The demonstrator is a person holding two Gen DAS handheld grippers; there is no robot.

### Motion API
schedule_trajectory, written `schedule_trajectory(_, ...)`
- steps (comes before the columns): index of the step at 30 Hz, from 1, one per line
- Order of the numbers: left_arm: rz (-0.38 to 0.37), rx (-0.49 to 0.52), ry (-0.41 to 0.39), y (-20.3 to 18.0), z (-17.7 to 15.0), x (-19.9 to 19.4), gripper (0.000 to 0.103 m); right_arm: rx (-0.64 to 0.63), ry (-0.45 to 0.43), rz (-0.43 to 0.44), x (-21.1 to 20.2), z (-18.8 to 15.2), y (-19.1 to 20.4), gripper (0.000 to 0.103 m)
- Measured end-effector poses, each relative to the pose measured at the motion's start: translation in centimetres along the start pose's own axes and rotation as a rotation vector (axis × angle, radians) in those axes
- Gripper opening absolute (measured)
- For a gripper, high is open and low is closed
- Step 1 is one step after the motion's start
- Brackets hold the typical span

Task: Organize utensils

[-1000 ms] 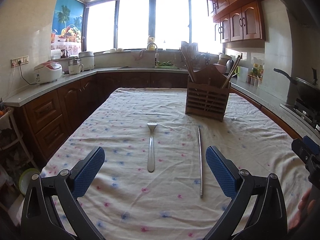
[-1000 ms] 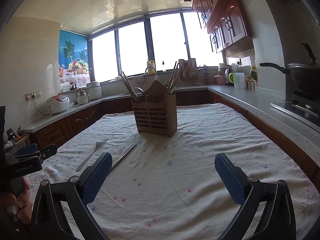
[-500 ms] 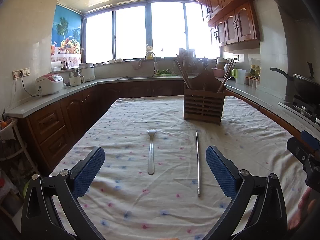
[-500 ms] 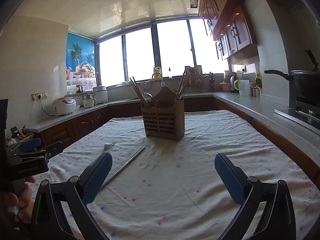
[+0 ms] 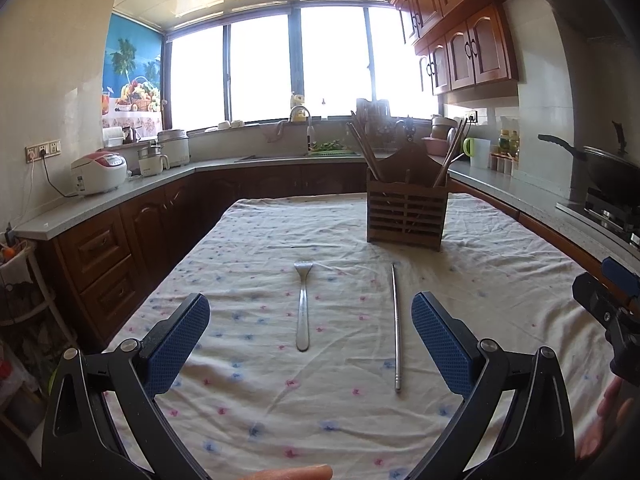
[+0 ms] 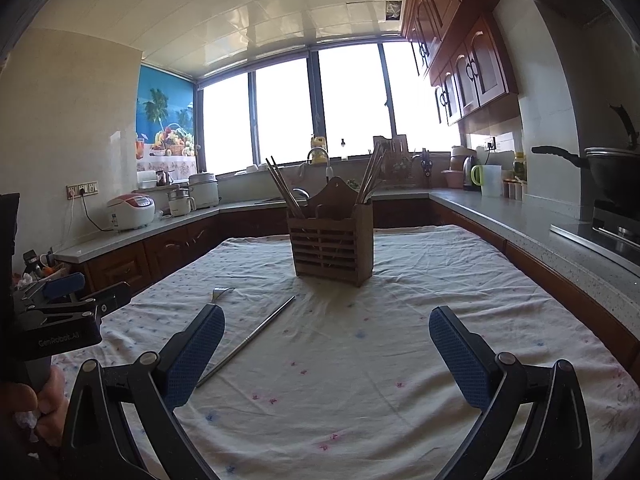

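both the left gripper [image 5: 310, 332] and the right gripper [image 6: 326, 344] hover spread and empty while a silver metal fork [image 5: 303, 304] and a long steel chopstick [image 5: 395, 324] lie flat on the flowered tabletop [image 5: 500, 280] just short of the slatted wooden utensil holder [image 5: 406, 216], so the likely next move is pinching one thin piece for the holder.

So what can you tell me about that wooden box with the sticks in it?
The holder is a brown wooden box with a slatted front and a taller peaked back panel with a small hole near its top. It stands upright on the flowery cloth, past the fork and the metal rod, touching neither. Chopsticks lean out of its left and right ends. Both grippers are well short of it.
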State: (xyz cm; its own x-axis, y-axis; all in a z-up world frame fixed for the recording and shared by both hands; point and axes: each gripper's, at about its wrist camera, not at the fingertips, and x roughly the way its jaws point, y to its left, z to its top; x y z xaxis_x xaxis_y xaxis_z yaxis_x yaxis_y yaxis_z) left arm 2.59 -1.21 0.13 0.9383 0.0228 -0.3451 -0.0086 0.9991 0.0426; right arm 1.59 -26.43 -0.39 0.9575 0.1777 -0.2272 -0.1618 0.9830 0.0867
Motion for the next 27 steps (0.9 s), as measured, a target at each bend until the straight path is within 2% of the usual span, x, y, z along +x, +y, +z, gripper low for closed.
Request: schedule_trajectory(27, -0.016, 0.009, 0.014, -0.23, -0.08, 0.35, 0.103, 0.013, 0.006, 0.012, -0.04, 0.19, 0.13, 0.103)
